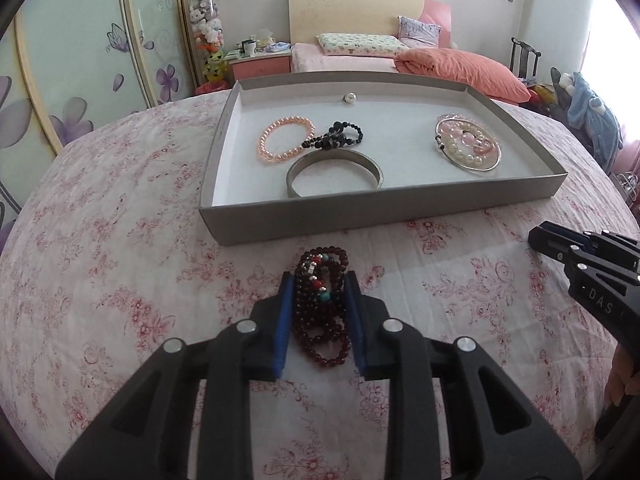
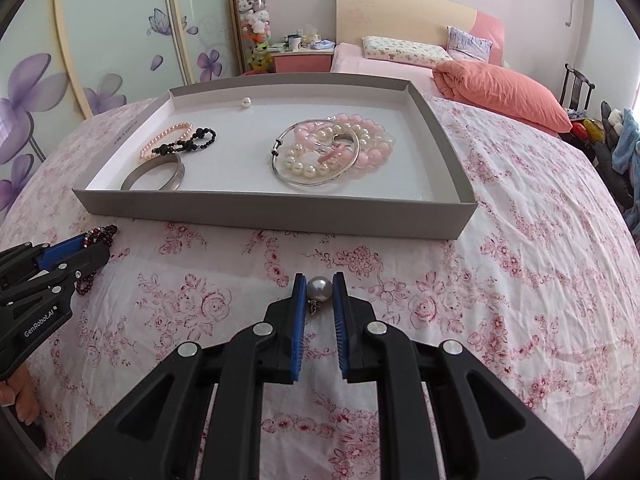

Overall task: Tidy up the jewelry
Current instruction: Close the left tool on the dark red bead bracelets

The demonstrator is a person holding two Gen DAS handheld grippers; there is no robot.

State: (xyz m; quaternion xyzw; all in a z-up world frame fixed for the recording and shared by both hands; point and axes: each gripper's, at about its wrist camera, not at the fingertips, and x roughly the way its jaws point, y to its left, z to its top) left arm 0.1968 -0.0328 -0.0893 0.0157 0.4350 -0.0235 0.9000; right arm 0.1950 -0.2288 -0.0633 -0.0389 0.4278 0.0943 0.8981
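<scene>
A grey tray on the floral cloth holds a pink pearl bracelet, a black bead bracelet, a metal bangle, a pile of pink and white bead bracelets with a silver hoop, and a loose pearl. My left gripper is shut on a dark red bead bracelet lying in front of the tray. My right gripper is shut on a pearl earring in front of the tray.
The floral cloth covers the whole surface around the tray. The right gripper shows at the right edge of the left wrist view. A bed with an orange duvet stands behind.
</scene>
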